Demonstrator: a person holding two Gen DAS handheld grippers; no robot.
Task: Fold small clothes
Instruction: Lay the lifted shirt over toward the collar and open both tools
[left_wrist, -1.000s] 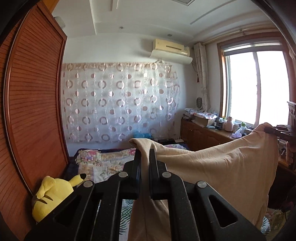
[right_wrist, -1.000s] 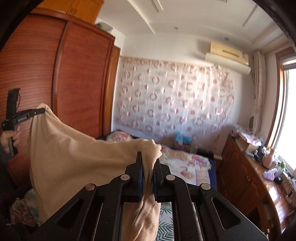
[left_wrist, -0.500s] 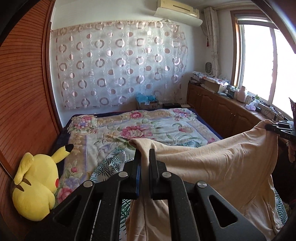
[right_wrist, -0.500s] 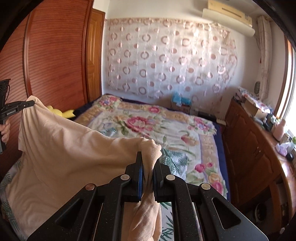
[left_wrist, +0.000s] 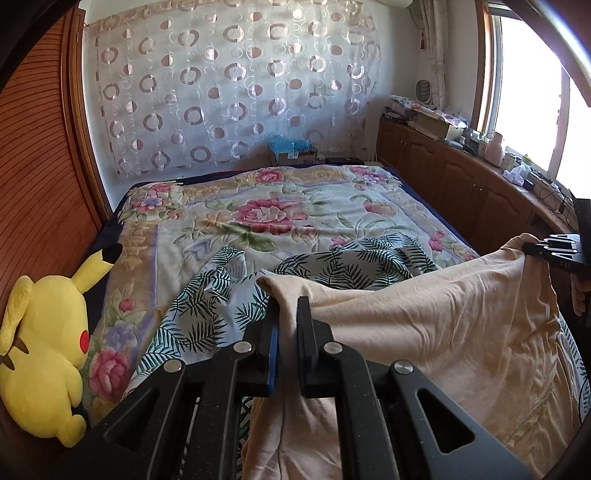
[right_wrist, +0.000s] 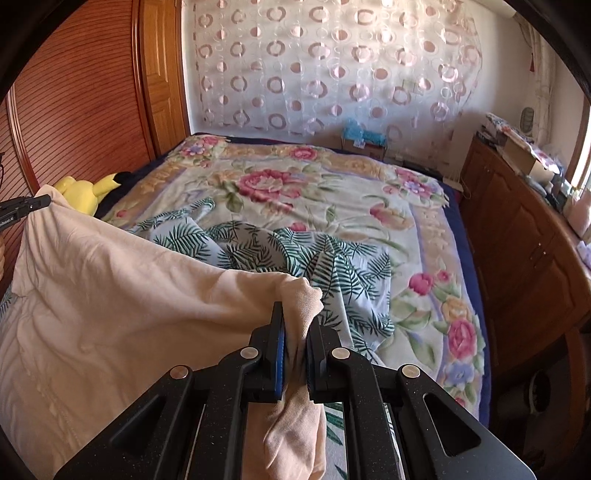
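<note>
Two grippers, left gripper and right gripper, fingers each pinched tight on a top corner of one beige garment, stretched lengthwise between them, hanging low over one leaf-print cloth mid-frame on floral bed, one yellow plush lower left.

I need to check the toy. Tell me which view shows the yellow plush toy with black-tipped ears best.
The left wrist view: the yellow plush toy lies large and nearly whole at the bed's left edge. The right wrist view shows only its head and ears behind the raised beige cotton garment.
</note>
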